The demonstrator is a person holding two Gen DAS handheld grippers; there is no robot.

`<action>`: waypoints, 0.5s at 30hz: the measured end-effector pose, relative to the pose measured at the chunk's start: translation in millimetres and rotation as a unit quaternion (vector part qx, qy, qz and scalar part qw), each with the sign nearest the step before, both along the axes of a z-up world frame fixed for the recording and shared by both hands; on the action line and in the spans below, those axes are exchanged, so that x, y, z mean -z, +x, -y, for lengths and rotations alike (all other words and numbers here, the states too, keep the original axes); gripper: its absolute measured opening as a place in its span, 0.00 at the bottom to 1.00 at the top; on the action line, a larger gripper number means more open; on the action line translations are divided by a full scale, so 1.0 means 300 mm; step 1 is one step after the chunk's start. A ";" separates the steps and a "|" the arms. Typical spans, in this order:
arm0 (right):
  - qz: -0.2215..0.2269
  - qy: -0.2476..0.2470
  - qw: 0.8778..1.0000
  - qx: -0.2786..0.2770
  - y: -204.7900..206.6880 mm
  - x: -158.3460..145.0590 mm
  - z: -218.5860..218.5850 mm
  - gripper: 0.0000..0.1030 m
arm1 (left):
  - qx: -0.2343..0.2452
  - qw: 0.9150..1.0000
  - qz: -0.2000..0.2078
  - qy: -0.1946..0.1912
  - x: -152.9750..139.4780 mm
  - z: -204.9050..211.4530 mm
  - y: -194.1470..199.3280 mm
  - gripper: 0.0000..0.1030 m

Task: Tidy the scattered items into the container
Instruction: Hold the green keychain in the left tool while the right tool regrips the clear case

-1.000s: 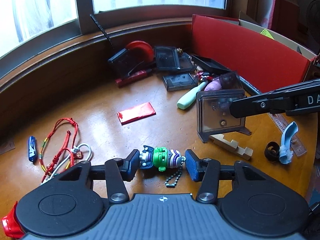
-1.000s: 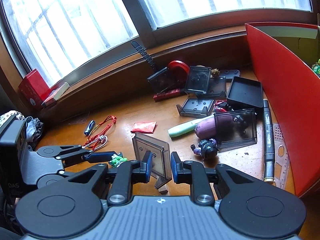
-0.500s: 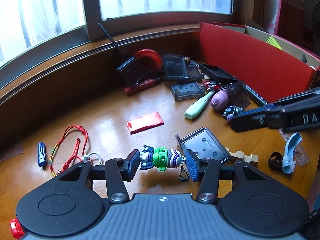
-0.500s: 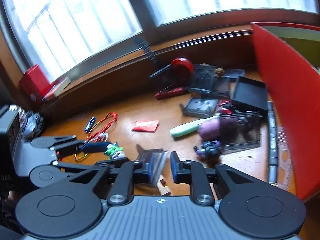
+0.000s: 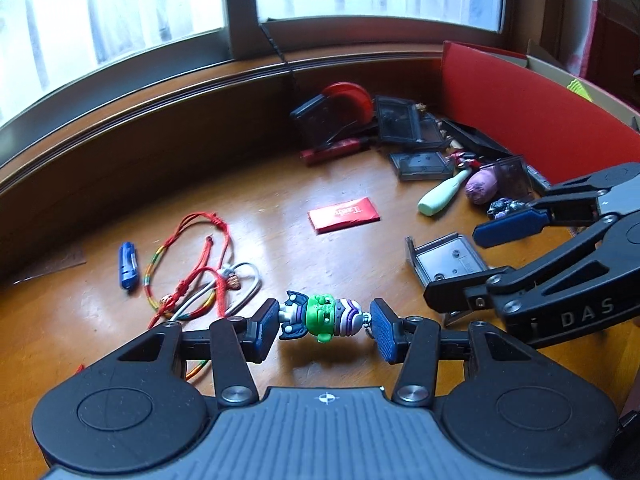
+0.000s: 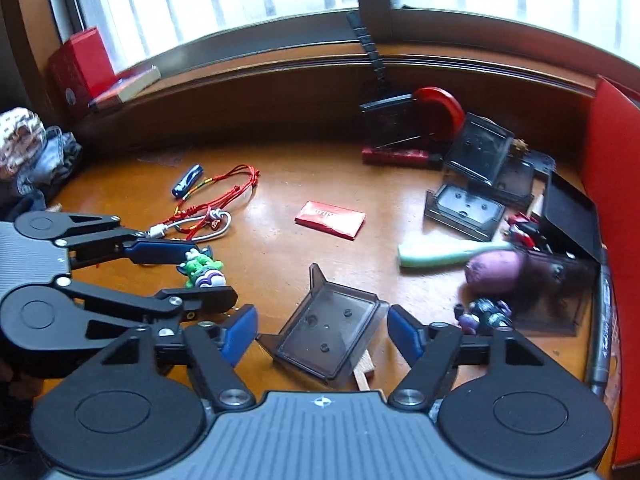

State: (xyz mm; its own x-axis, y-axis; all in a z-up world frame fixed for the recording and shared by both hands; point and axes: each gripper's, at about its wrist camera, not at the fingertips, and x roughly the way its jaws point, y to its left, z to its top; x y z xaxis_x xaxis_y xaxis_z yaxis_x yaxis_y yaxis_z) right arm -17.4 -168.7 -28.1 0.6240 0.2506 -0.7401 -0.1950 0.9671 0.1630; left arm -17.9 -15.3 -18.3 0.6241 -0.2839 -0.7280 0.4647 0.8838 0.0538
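Observation:
My left gripper (image 5: 323,322) is shut on a green and purple toy figure (image 5: 324,316), held end to end just above the wooden table. The same figure (image 6: 202,270) shows at the left of the right wrist view. My right gripper (image 6: 322,332) has its jaws opening wide. A smoky clear plastic case (image 6: 328,334) lies on the table between them, and neither pad touches it. In the left wrist view this case (image 5: 448,260) sits under the right gripper's fingers (image 5: 508,226). The red box (image 5: 520,120) stands at the right.
A red packet (image 5: 344,214), red string bracelets (image 5: 192,264) and a small blue item (image 5: 128,260) lie on the table. Dark cases (image 5: 400,128), a pale green handle (image 5: 442,196), a purple lump (image 6: 496,272), a small dark figure (image 6: 484,312) and a marker (image 6: 604,320) crowd the box side.
The right gripper's jaws have spread and let go of the smoky case, which went from upright to lying on the table. The left gripper has shifted a little with the toy still held.

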 end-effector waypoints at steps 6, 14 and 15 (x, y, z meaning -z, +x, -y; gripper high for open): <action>-0.011 -0.017 1.000 0.003 0.024 0.025 -0.036 0.72 | -0.014 1.000 -0.005 -0.004 0.007 -0.035 0.001 0.48; 0.005 -0.061 0.998 -0.010 0.017 0.041 -0.068 0.63 | -0.017 1.000 -0.008 -0.012 0.009 -0.051 -0.001 0.48; 0.006 -0.062 0.998 -0.009 0.016 0.040 -0.068 0.58 | -0.016 1.000 -0.007 -0.012 0.008 -0.051 -0.001 0.48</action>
